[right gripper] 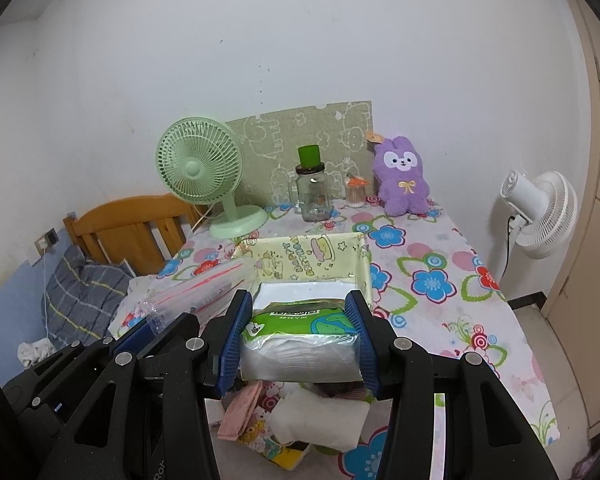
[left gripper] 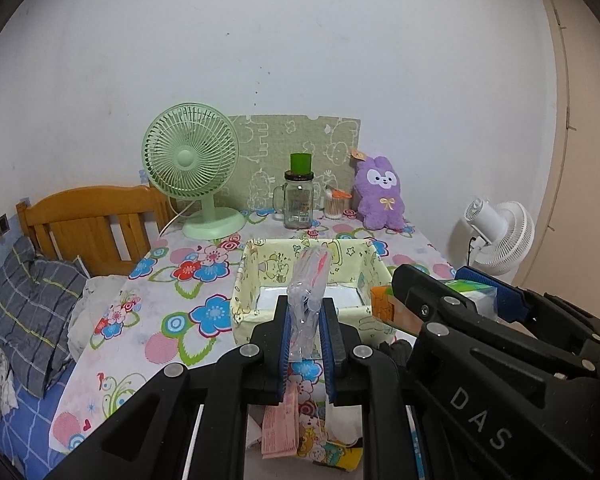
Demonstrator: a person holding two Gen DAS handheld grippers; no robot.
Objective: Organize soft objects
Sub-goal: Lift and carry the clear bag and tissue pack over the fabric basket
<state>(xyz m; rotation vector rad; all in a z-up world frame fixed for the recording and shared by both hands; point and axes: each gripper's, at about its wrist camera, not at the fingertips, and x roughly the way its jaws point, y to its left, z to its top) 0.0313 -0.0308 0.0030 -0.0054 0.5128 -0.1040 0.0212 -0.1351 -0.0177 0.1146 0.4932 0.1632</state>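
Between the right gripper (right gripper: 298, 344) pads, a soft green-and-white plastic tissue pack (right gripper: 300, 344) sits clamped crosswise. At ten o'clock the left gripper (left gripper: 305, 340) pinches a crinkly clear plastic bag (left gripper: 306, 304), long axis pointing away. Dead ahead at twelve o'clock lies the pale-yellow fabric box (right gripper: 332, 256), open-topped, closer to the right hand.

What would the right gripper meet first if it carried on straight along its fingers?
Most likely the yellow fabric bin: the right gripper, shut on the green tissue pack, points into its open top. Depth is unclear, so it may reach the near rim first.
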